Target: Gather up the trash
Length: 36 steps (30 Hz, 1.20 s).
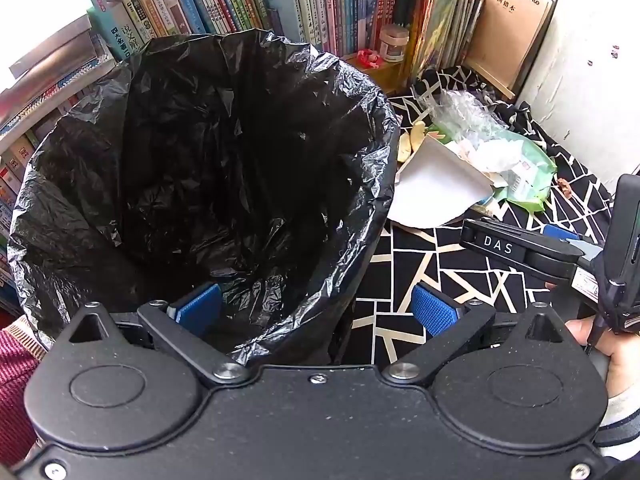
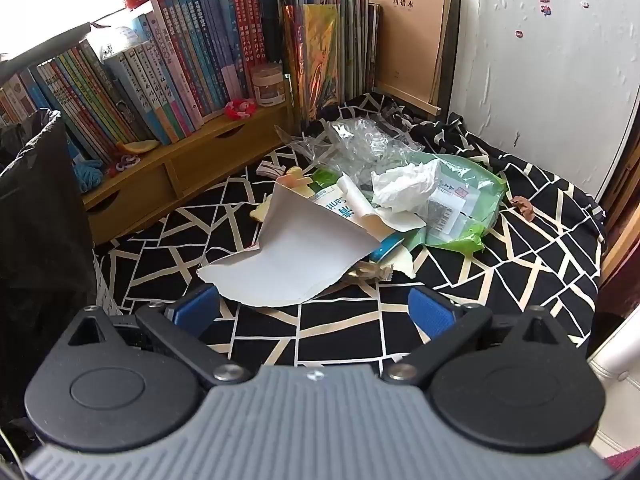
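I have the left gripper (image 1: 316, 312) tilted down over the near rim of the bin (image 1: 208, 184), which is lined with a black bag; as far as I can see into it, nothing lies inside. Its jaws stand fully apart and hold nothing, one blue pad over the bag's mouth and the other over the patterned cloth (image 1: 432, 264) on the desk.

My right gripper (image 2: 316, 312) also has its jaws spread wide and empty, aimed down at the trash pile. The torn white card (image 2: 296, 256) lies nearest, its edge just ahead of the pads and not touching them. Behind it sit a crumpled tissue (image 2: 404, 188), a green plastic bag (image 2: 476, 200) and clear plastic wrap (image 2: 352, 148), all heaped together on the cloth. A small brown scrap (image 2: 524, 207) lies apart to the right of the heap.

The bin stands just left of the pile. Books (image 2: 180, 60) line the wooden shelf (image 2: 168, 184) behind.
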Tool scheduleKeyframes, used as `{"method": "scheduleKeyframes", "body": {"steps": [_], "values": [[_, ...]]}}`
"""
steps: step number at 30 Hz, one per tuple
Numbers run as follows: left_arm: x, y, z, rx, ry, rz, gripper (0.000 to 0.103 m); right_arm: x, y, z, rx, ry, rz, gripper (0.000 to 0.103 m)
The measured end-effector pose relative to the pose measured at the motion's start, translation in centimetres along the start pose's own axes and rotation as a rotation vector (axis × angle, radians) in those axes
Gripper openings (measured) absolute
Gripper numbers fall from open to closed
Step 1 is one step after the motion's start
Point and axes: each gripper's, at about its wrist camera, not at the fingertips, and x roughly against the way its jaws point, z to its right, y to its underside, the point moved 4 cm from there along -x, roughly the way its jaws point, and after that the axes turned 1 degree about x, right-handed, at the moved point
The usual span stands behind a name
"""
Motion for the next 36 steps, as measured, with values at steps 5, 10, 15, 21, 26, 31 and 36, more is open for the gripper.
{"method": "scheduleKeyframes", "body": {"steps": [5, 10, 15, 21, 26, 31, 36], "values": [[0.10, 0.05, 0.27, -0.003, 0.000, 0.007, 0.101, -0.12, 0.06, -0.11, -0.001, -0.001, -0.009, 0.103], [-0.17, 0.12, -0.46, 0.006, 0.007, -0.007, 0.101, -0.11, 0.07, -0.06, -0.003, -0.001, -0.008, 0.103], [-0.20, 0.25, -0.51, 0.007, 0.004, -0.008, 0.101, -0.12, 0.08, -0.12, 0.000, 0.001, -0.010, 0.103], [-0.22, 0.25, -0.54, 0.006, 0.005, -0.007, 0.101, -0.07, 0.07, -0.06, -0.001, 0.000, -0.011, 0.103], [-0.24, 0.38, -0.56, 0.006, 0.004, -0.007, 0.101, -0.03, 0.06, -0.05, -0.001, -0.001, -0.011, 0.103], [-0.43, 0.77, -0.51, 0.006, 0.001, -0.006, 0.101, 0.00, 0.06, -0.04, -0.002, -0.001, -0.012, 0.103], [-0.41, 0.84, -0.49, 0.006, -0.001, -0.009, 0.101, -0.04, 0.08, -0.04, -0.002, -0.001, -0.013, 0.103]]}}
